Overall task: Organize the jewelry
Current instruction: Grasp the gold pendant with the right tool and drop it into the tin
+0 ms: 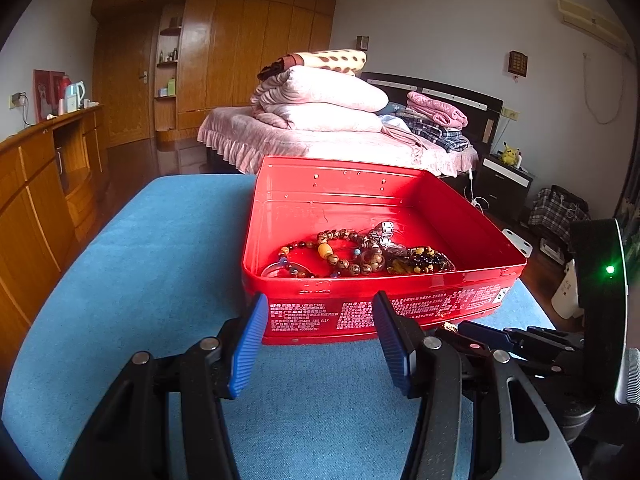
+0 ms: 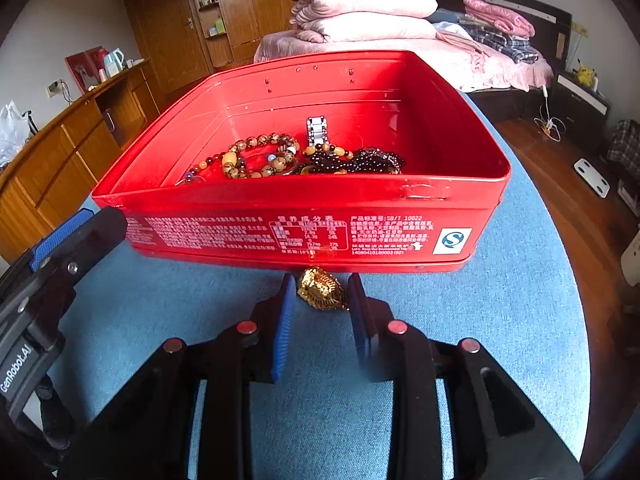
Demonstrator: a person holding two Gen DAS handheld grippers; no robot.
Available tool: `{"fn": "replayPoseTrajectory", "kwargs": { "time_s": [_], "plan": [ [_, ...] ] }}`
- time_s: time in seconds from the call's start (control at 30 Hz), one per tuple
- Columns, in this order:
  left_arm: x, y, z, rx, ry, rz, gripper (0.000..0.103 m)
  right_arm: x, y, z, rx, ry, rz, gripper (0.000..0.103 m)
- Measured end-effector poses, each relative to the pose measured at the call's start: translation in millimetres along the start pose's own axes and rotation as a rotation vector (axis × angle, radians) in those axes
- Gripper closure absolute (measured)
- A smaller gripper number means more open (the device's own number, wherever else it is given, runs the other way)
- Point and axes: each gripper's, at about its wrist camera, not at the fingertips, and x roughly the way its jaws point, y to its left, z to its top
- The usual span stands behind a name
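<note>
A red tin box (image 1: 400,308) (image 2: 256,200) stands on the blue table. Inside lie several bead bracelets (image 1: 352,254) (image 2: 260,158), dark beads (image 2: 372,162) and a silver watch band (image 1: 384,234) (image 2: 317,130). A gold piece of jewelry (image 2: 322,289) lies on the cloth in front of the tin's near wall. My right gripper (image 2: 320,292) has its blue pads on either side of the gold piece, close around it. My left gripper (image 1: 320,312) is open and empty in front of the tin's near wall. The right gripper also shows in the left wrist view (image 1: 464,328).
The blue cloth-covered table (image 1: 140,264) (image 2: 520,280) has a rounded edge on the right. Behind it are a bed with folded pink bedding (image 1: 320,100), a wooden cabinet (image 1: 40,184) on the left, and a dark nightstand (image 1: 504,184).
</note>
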Motion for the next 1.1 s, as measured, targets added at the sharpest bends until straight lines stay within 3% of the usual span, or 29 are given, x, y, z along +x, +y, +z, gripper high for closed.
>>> {"fn": "replayPoseTrajectory", "kwargs": {
  "time_s": [0.43,0.8,1.1],
  "plan": [
    [-3,1,0,-0.005,0.0,-0.007,0.049,-8,5,-6,-0.036,-0.013,-0.004,0.081],
    [-8,-7,6,0.01,-0.025,-0.012,0.049,-71,2,2,0.002,-0.203,0.011,0.081],
    [-8,-8,36,0.012,-0.076,-0.002,0.049,-77,-4,40,0.01,-0.282,-0.005,0.081]
  ]
}}
